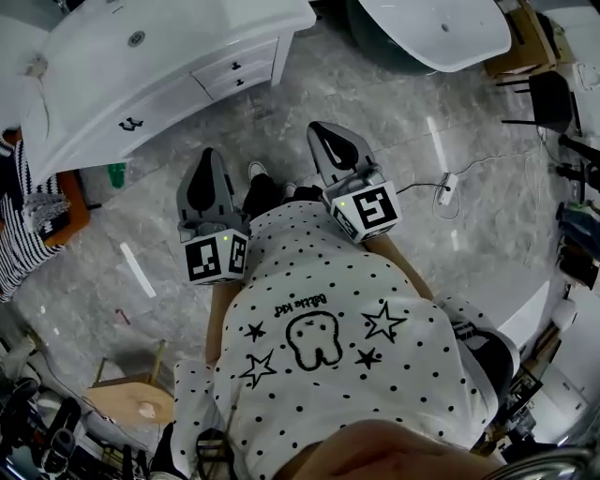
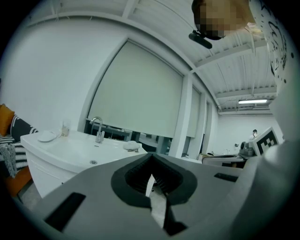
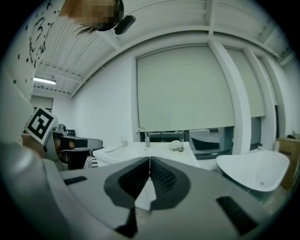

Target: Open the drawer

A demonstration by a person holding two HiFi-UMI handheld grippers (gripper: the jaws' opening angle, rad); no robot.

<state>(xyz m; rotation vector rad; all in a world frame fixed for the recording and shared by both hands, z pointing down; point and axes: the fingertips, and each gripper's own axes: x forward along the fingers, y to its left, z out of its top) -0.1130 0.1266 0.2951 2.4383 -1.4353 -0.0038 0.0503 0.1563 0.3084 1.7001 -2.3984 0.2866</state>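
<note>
The left gripper (image 2: 151,158) has its jaws clenched tip to tip with nothing between them, and the right gripper (image 3: 149,160) is clenched the same way and empty. In the head view both are held in front of the person's body over the marble floor (image 1: 394,103), the left gripper (image 1: 208,159) beside the right gripper (image 1: 323,131). The drawers (image 1: 234,69) sit in the front of a white washstand (image 1: 187,28) ahead and to the left, well apart from both pairs of jaws, nearer the left. Their fronts look flush and closed. From the left gripper view the washstand's top and tap (image 2: 98,129) lie left of the jaws.
</note>
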